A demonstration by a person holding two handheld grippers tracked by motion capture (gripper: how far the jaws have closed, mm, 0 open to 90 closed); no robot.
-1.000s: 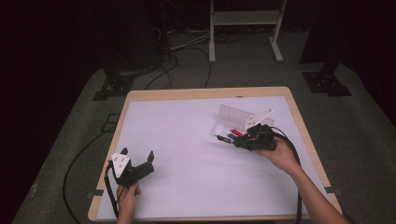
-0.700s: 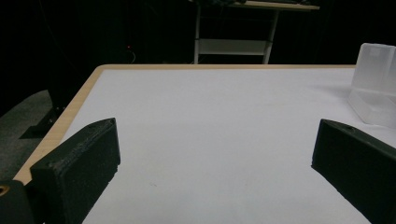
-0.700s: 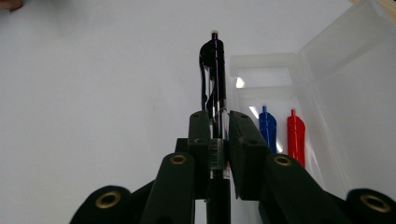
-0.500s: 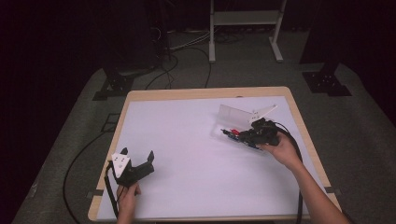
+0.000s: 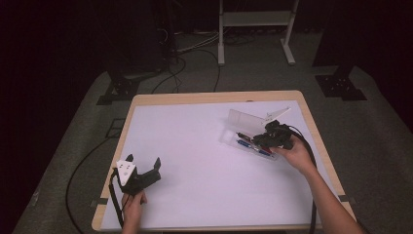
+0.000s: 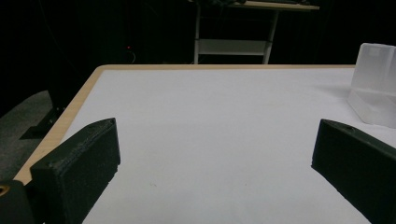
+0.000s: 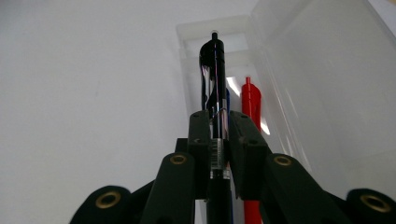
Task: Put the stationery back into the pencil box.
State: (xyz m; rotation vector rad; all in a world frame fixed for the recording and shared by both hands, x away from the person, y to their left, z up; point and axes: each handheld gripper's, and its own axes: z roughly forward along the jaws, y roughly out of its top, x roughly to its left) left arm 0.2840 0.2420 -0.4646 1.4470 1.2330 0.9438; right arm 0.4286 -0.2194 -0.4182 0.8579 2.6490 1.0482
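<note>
Clamped in the right gripper, a glossy black pen is poised over the clear plastic case; dropped askew, it could be bounced out; left gripper gapes empty.

This looks like a recording lab or studio. A wood-edged tabletop with a white surface stands on grey carpet amid dark surroundings. Black cables trail across the floor, near black stand bases and a white metal frame.
</note>
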